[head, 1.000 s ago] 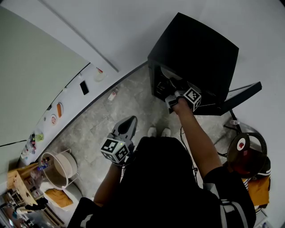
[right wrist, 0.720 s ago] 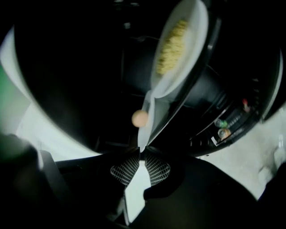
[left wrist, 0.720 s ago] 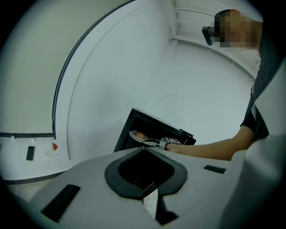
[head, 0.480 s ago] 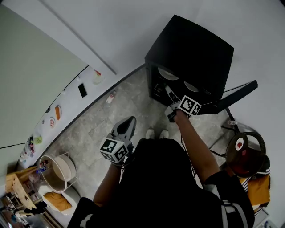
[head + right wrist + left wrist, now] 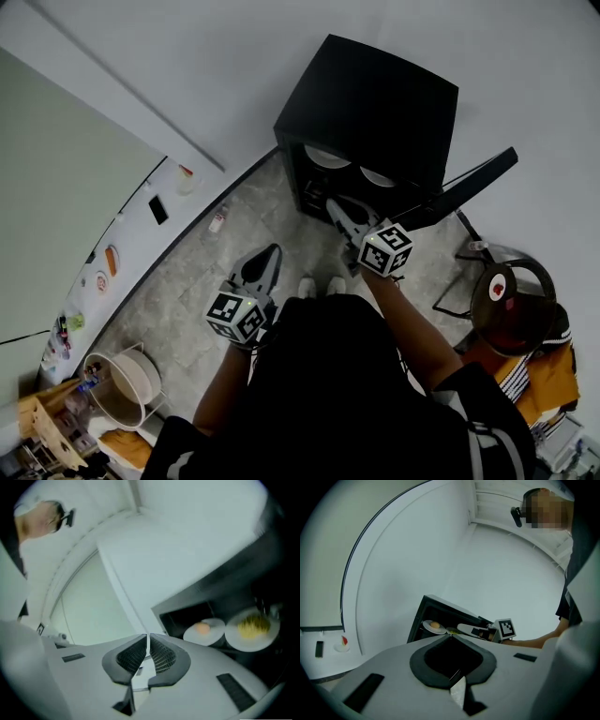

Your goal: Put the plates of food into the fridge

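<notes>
The fridge (image 5: 375,103), a small black cabinet, is stood on the grey stone floor (image 5: 202,281) against a white wall. Its door (image 5: 469,183) is swung open to the right in the head view. Two plates are set side by side on a shelf inside the fridge. In the right gripper view, the left plate (image 5: 204,632) is seen to carry a round orange item. The right plate (image 5: 253,630) carries a heap of yellow food. The foods cannot be identified more closely. Neither plate is touched by a gripper.

The right gripper (image 5: 148,637) is held just in front of the open compartment and is pointed toward it. Its fingers (image 5: 165,657) are clenched, with only a hairline slit left between the ribbed pads. Nothing is grasped between them.

The left gripper (image 5: 450,637) is held lower and further left in the head view, over the floor and well apart from the fridge. Its fingers are closed tip to tip. The hollow enclosed between them is empty.

A white counter (image 5: 136,234) is run along the wall at the left of the head view, and several small items are laid on it. They are too small to be identified. A round basket (image 5: 136,366) is located on the floor at the lower left.
</notes>
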